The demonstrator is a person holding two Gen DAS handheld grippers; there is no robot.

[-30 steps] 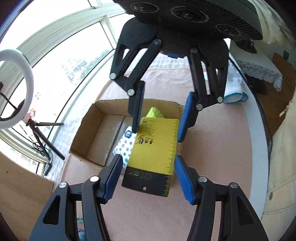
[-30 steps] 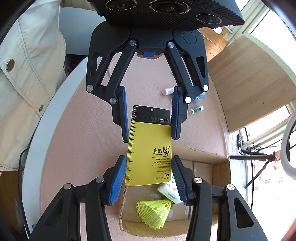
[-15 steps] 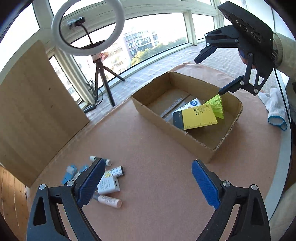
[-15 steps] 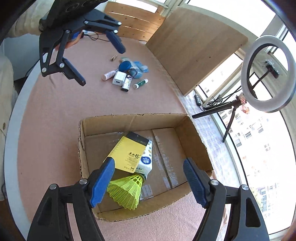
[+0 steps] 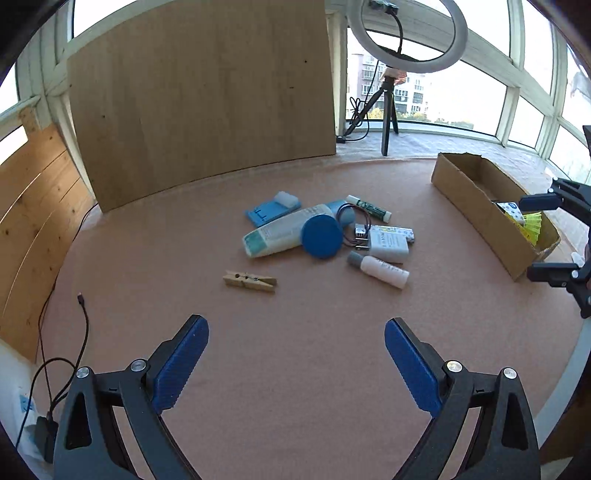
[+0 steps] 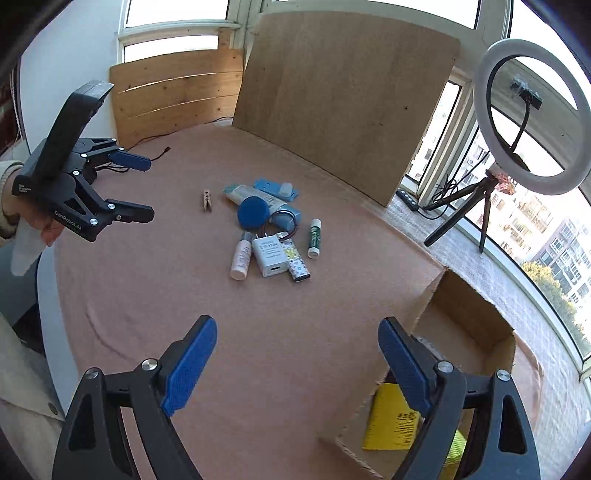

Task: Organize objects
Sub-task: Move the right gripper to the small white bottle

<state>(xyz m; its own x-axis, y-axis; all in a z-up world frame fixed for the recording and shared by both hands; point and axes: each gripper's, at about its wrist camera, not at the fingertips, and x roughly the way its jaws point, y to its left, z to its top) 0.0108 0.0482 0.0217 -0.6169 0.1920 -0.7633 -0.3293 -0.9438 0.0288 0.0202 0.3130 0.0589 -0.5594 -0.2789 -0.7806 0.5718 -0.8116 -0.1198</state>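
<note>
My left gripper (image 5: pixel 295 332) hangs open over bare table, short of a pile of small items: a white tube (image 5: pixel 277 234), a blue round lid (image 5: pixel 321 236), a white charger (image 5: pixel 388 242), a small white bottle (image 5: pixel 380 269) and a wooden clothespin (image 5: pixel 249 280). My right gripper (image 6: pixel 297 325) faces the same pile from beside the cardboard box (image 6: pixel 428 302). Its jaws are opening with nothing between them. A yellow card (image 6: pixel 391 417) and a yellow shuttlecock (image 6: pixel 456 450) lie in the box. The left gripper (image 6: pixel 146 186) shows at the left of the right wrist view.
A tall wooden board (image 5: pixel 207 103) stands behind the table. A ring light on a tripod (image 5: pixel 406 33) is by the windows. A thin cable (image 5: pixel 83 325) trails over the table's left side. A person's hand (image 6: pixel 37 221) holds the left gripper.
Both grippers let go of the yellow card, which now lies in the box. Both swung away from the box to face the pile, with jaws wider.
</note>
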